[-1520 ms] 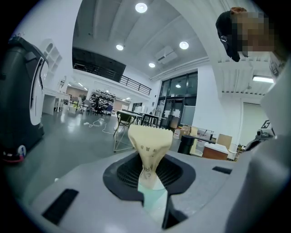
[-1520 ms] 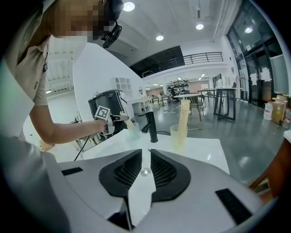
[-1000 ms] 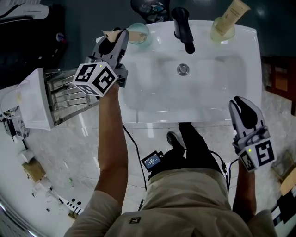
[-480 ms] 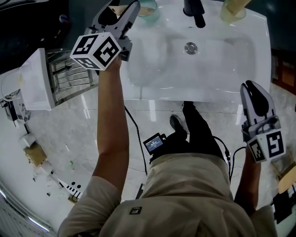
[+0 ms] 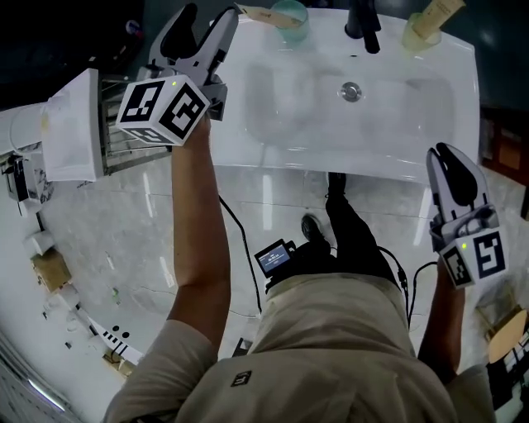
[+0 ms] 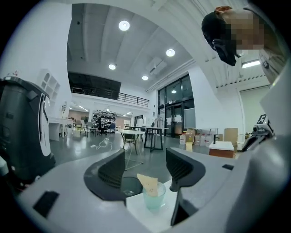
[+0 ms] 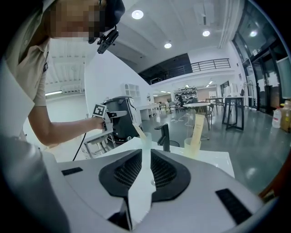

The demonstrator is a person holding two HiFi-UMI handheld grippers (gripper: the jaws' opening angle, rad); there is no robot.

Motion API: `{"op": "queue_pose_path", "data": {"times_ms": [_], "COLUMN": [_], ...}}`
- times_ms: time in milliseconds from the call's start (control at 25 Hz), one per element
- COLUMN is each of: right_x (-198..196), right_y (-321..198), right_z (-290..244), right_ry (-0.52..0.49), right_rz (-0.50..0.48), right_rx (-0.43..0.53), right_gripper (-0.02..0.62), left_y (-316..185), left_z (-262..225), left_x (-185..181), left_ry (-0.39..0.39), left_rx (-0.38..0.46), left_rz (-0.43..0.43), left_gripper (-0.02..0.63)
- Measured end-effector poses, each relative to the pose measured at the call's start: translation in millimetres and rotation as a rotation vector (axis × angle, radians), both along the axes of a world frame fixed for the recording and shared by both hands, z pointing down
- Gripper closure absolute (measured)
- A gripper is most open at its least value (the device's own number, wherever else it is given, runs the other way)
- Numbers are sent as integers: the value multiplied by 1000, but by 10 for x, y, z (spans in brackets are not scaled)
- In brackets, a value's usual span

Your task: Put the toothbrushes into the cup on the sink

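A teal cup stands at the sink's back left corner with a beige toothbrush leaning out of it. My left gripper hovers just left of the cup, off the sink's left edge. Its jaws have just been opening and stand open with nothing between them. In the left gripper view the cup and toothbrush sit below and beyond the left gripper. My right gripper hangs in front of the sink's right corner, shut, with nothing seen in it. A yellowish cup holds another beige toothbrush.
A black faucet rises at the back middle, with the drain in front of it. A metal rack with a white box stands left of the sink. A dark machine is at far left. A small camera unit hangs at my waist.
The left gripper opened, let go of the beige toothbrush, which stays in the teal cup, and lifted away to the left. The right gripper rose slightly and stayed shut.
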State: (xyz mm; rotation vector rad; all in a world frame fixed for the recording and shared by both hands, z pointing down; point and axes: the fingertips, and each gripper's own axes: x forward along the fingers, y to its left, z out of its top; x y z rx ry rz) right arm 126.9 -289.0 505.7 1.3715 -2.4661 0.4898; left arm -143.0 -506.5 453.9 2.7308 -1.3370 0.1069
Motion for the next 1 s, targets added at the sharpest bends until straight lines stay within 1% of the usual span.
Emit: {"op": "queue_pose_path", "data": {"times_ms": [200,280,320,360,400,440,520,640,840,920,1000], "right_x": [-224,-310,-358,-411,-470,-534,-671,-882,-1304,-1477,-1628], "right_y": [172,260,316,379,446,514,648,854,1284,1497,1709], "right_z": [-394,-583,-684,-788,-894,-1003,-1229,-1548,-1965,-2101,-2243], "right_ry": [9,15,17,18,19,19,19,12,-16,-1,24], "right_rz": [-33,-48,-55,-62,-69,-77,-96,-136,-255,-304,-347], "right_rx": [68,107,127,145,161,177,210,264,326,341,352], "right_gripper": [537,537,537,537,537,537,537,554,588,589,591], "left_y": [528,804,960,1124,1292,1460,1798,2314,3170,3507,3829], "left_z": [-627,-884,-1008,-1127,-1240,-1347,-1535,-1751,-1994,-2097,-2214], "left_x": [-211,-267,-294,-323,-354,-382,-423,-461,-613,-727,-841], "left_ry": [11,15,14,10,6,3,-13,-54,-91,-88,-65], "left_rx": [91,132,151,167,181,190,203,227,273,287,300], "left_rz": [-9,-4,1,7,14,25,49,77,92,82,64], "left_gripper": [343,374,410,503,582,594,598,600,600,600,600]}}
